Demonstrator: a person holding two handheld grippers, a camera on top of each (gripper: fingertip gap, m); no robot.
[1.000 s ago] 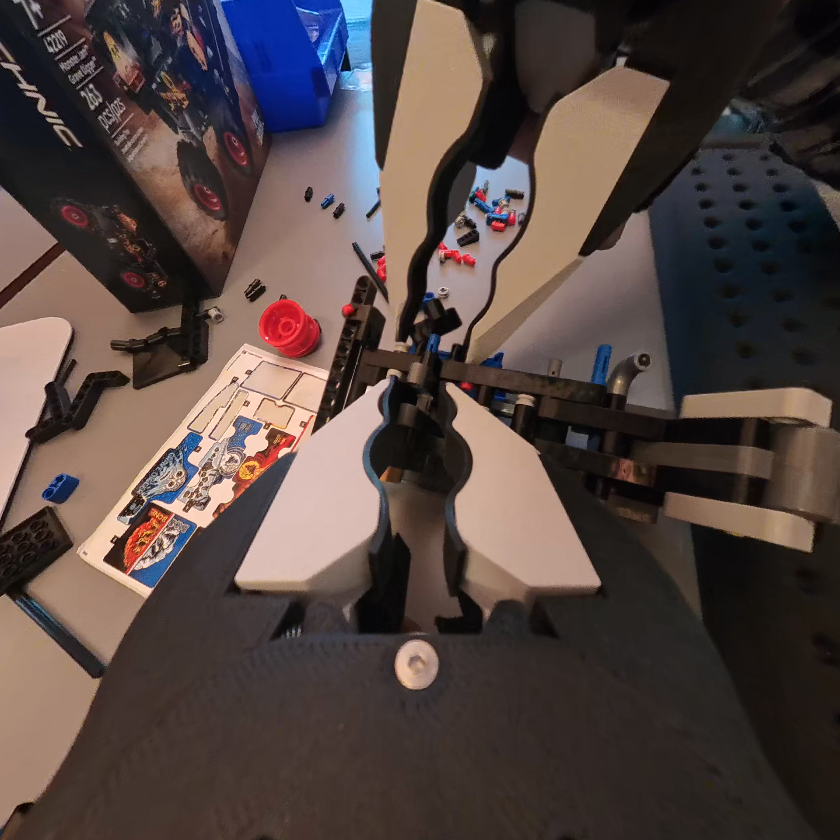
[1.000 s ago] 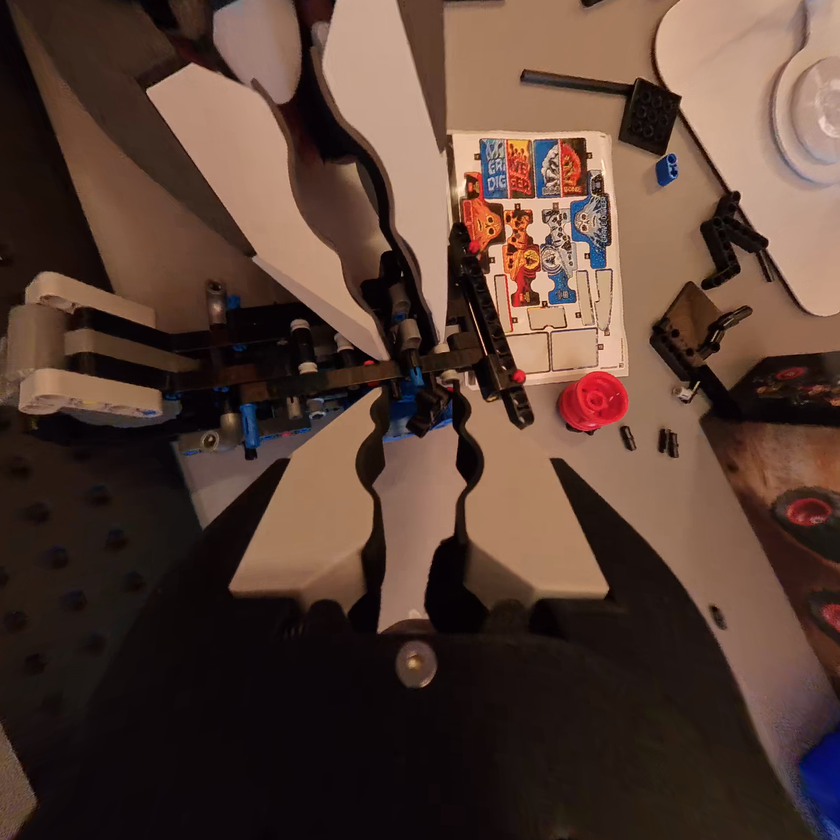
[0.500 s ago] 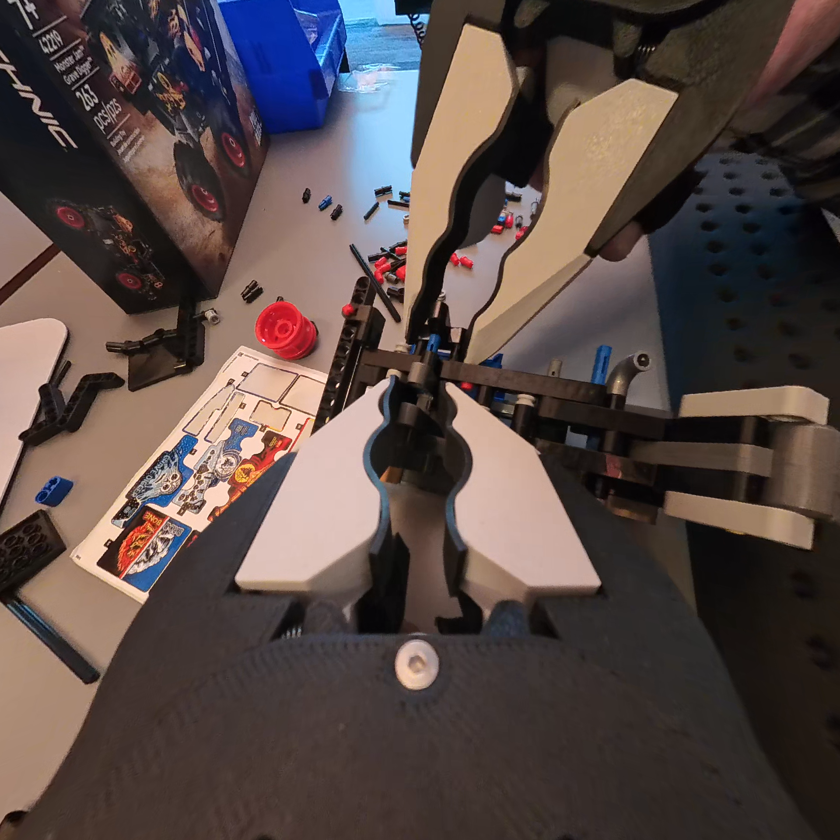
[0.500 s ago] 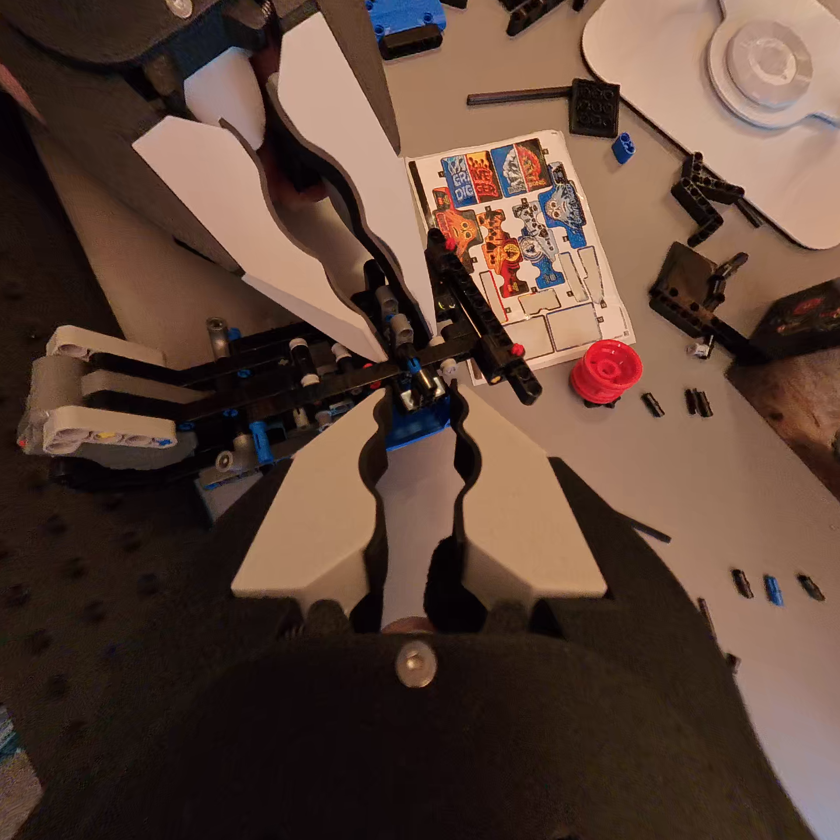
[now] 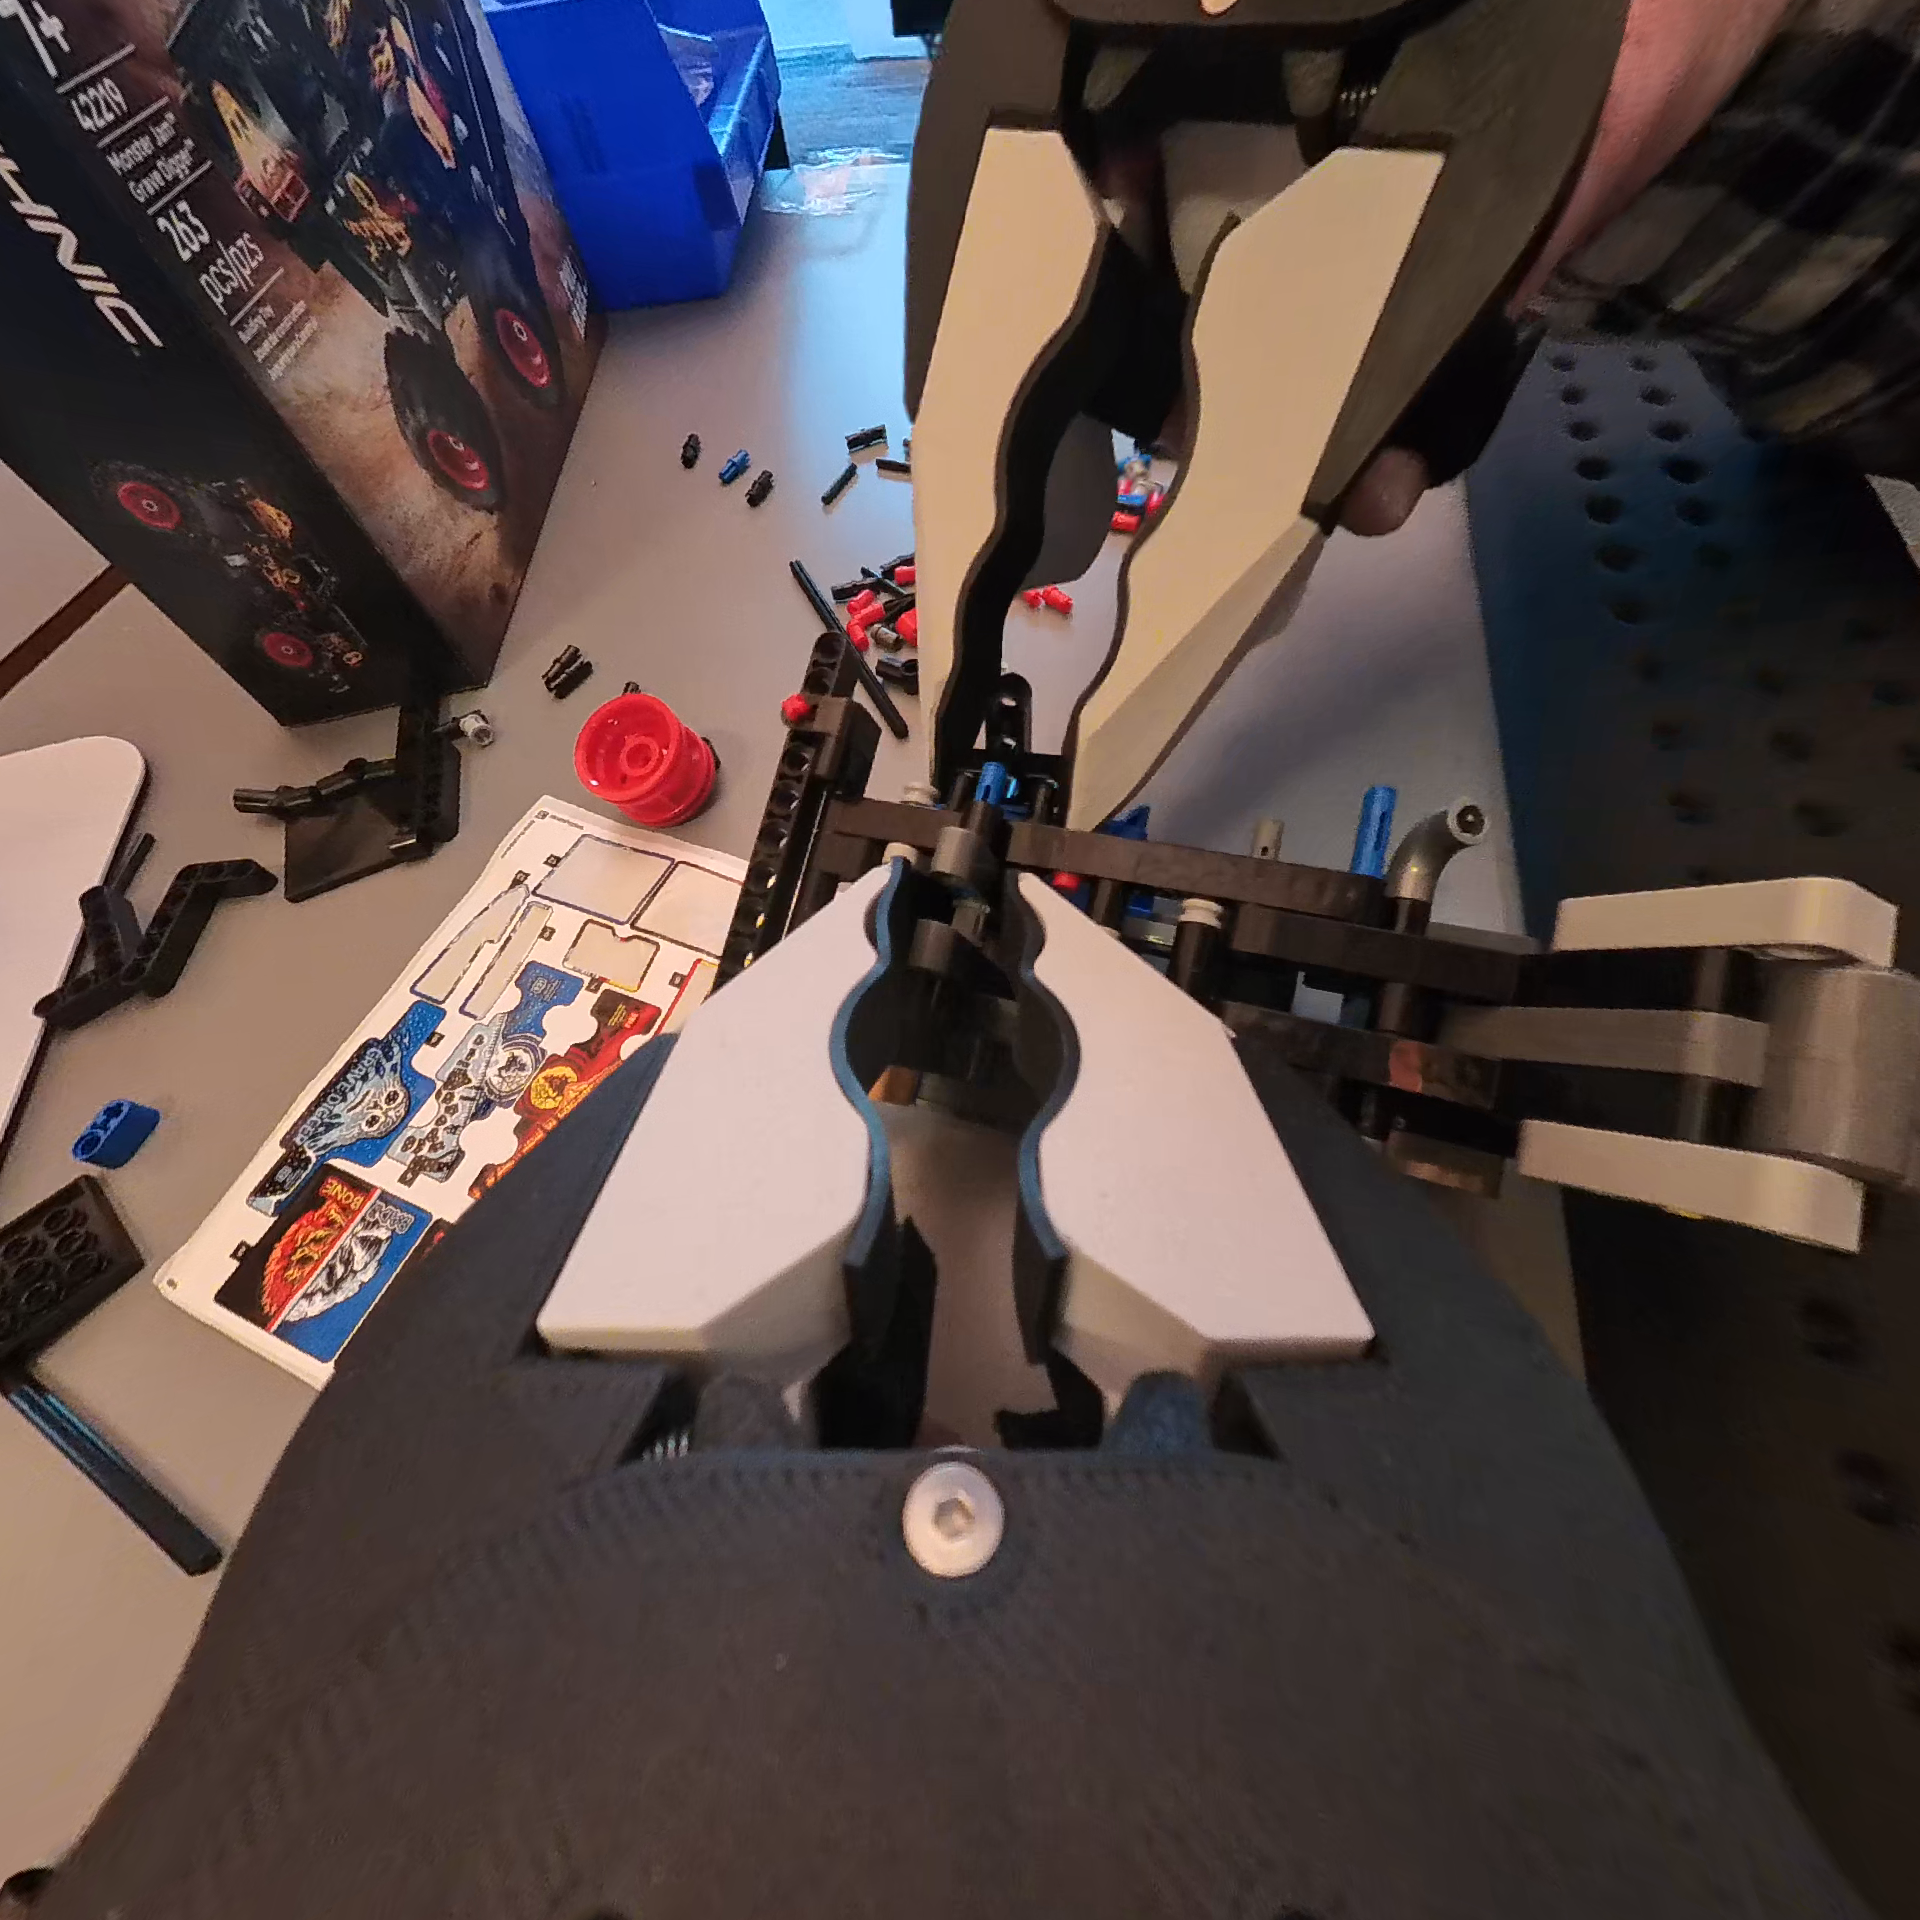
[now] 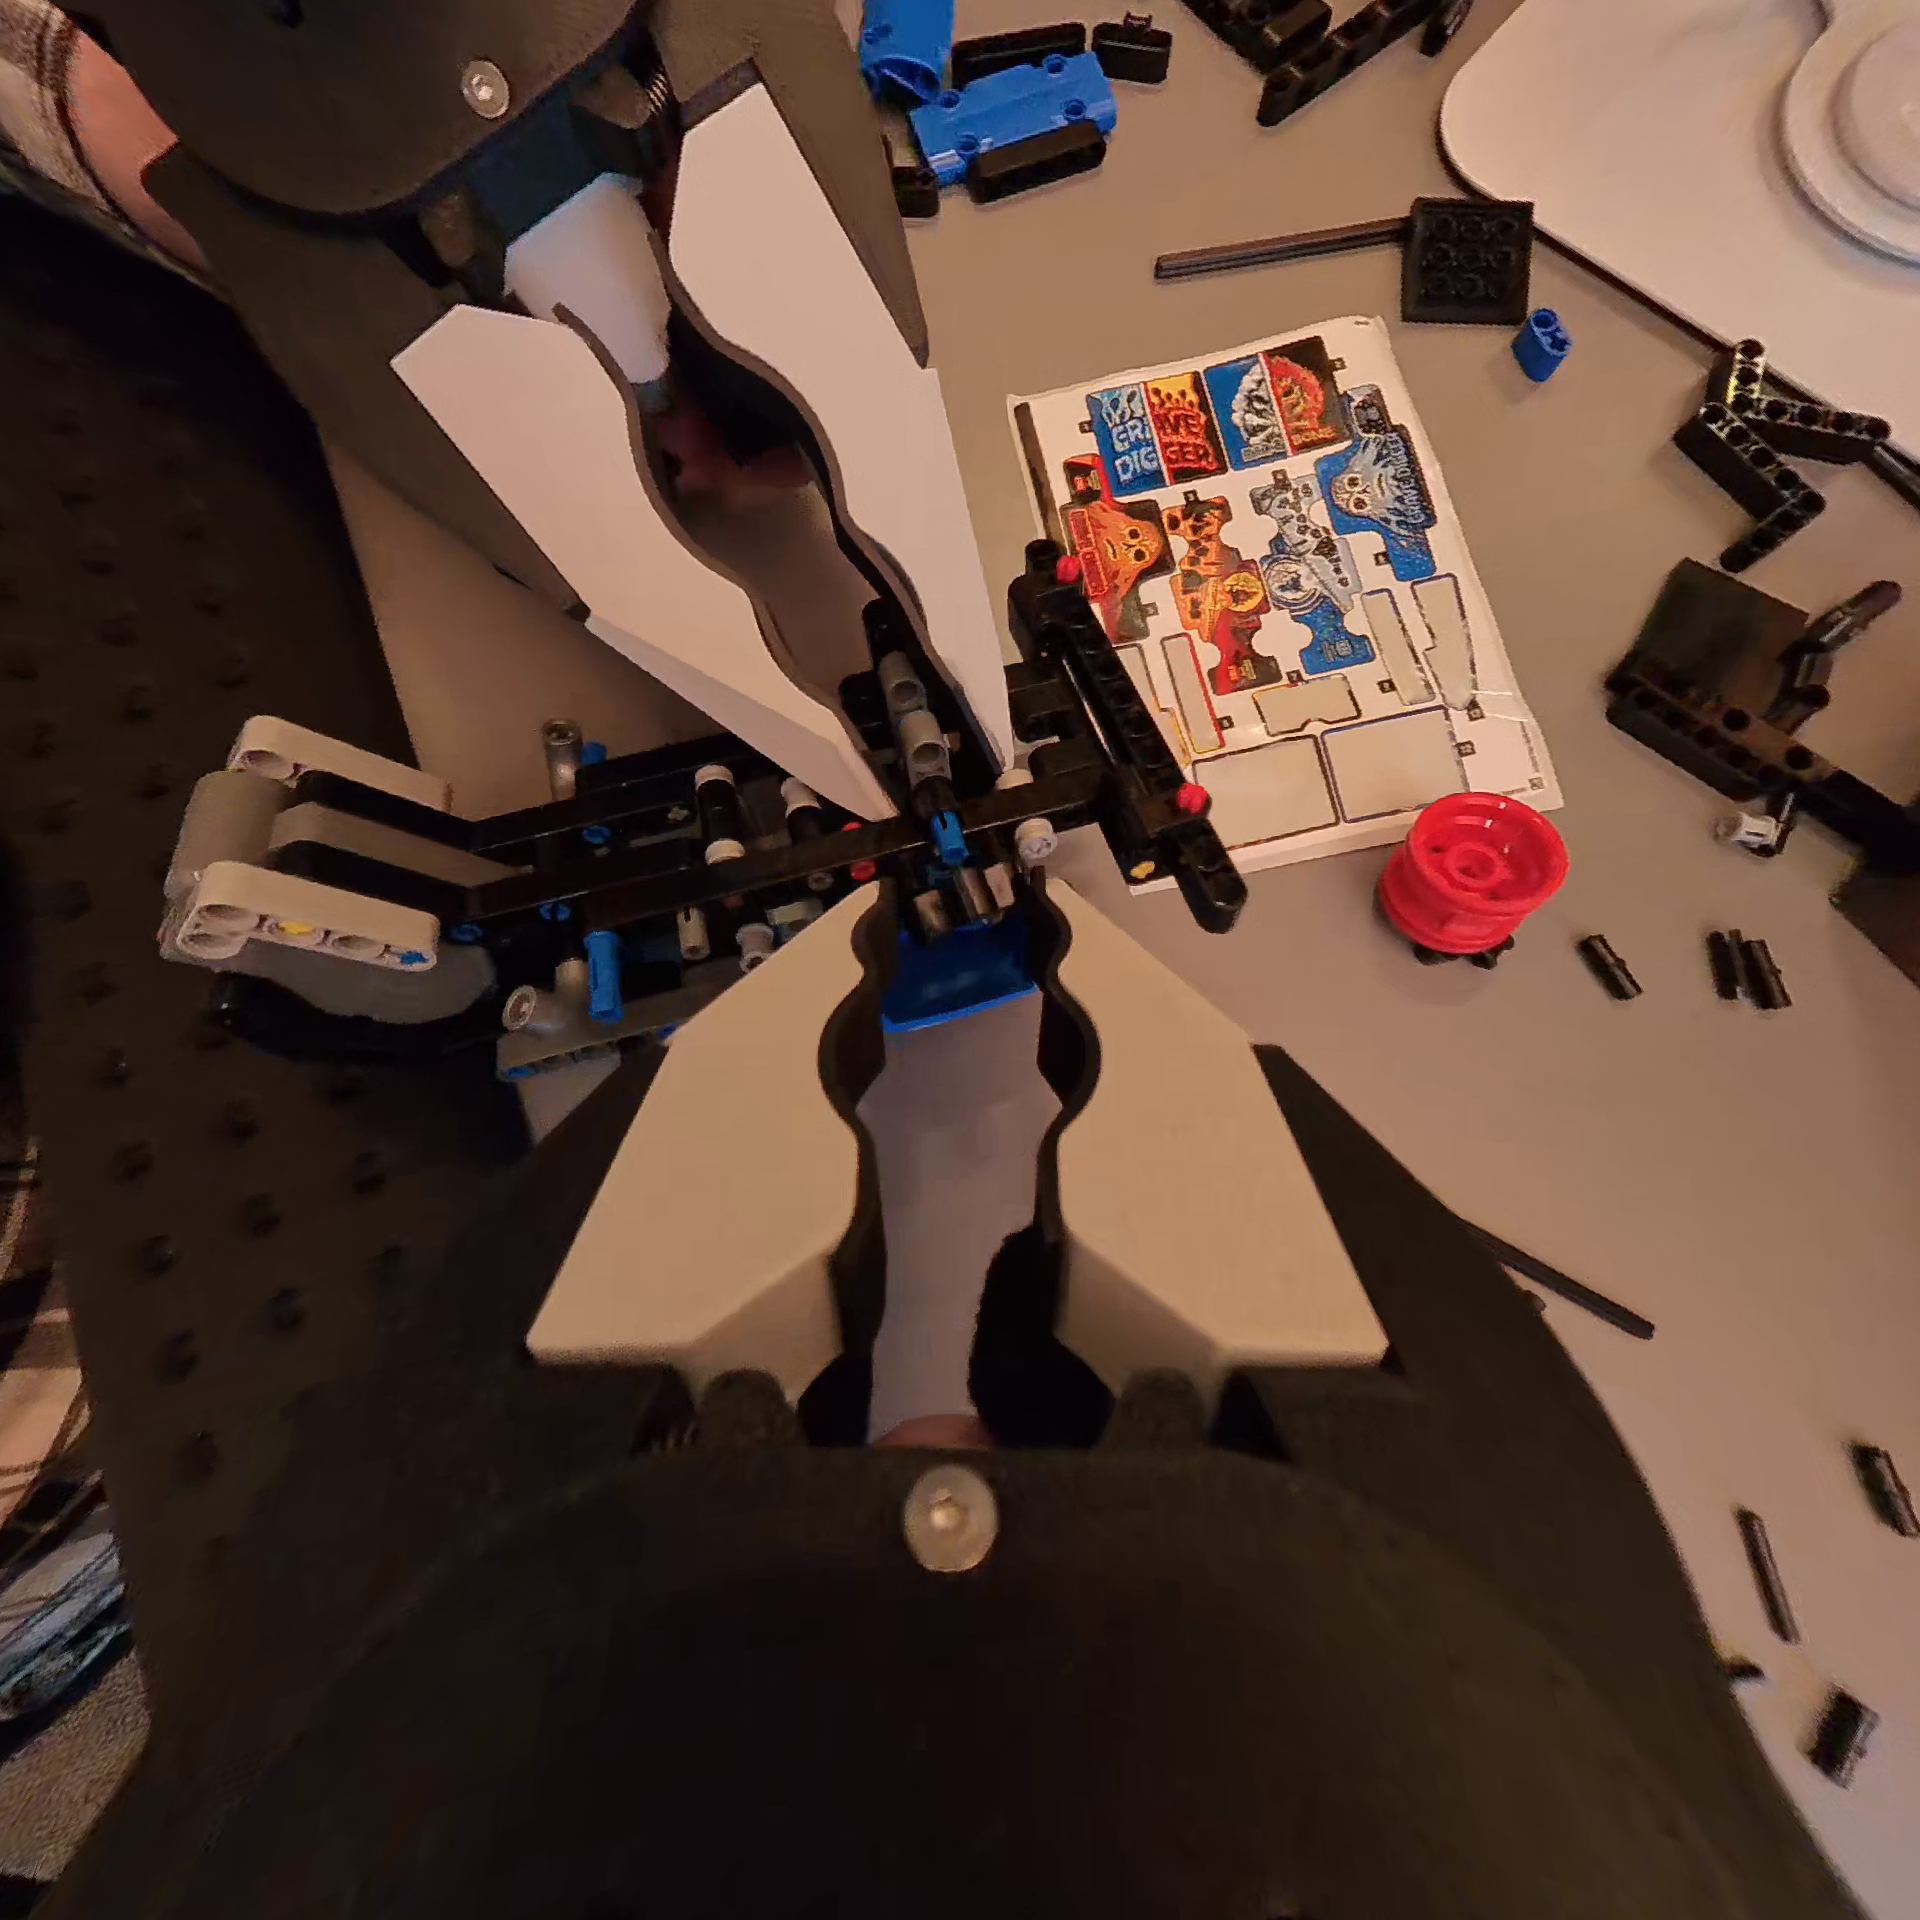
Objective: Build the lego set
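The black lego frame (image 5: 1195, 862) with blue and grey pins is held at one end by a grey and white clamp (image 5: 1714, 1039). It also shows in the right wrist view (image 6: 675, 831). My left gripper (image 5: 956, 894) is shut on a black part of the frame's near side. My right gripper (image 6: 961, 904) faces it from the other side. It is shut on a small black connector with a blue pin, set against the frame's long beam. Each gripper shows in the other's view, the right (image 5: 1013, 779) and the left (image 6: 935, 769), with their tips almost touching.
A red wheel hub (image 5: 644, 758) and a sticker sheet (image 5: 468, 1039) lie left of the frame. The set's box (image 5: 260, 312) and a blue bin (image 5: 644, 135) stand behind. Loose red and black pins (image 5: 883, 613) and black beams (image 6: 1756, 457) are scattered around. A perforated board (image 5: 1714, 623) carries the clamp. My left and right fingertips are right by each other.
My right gripper has tilted and drawn up, bringing the small black connector from just off the beam onto it. The left gripper has kept its hold.
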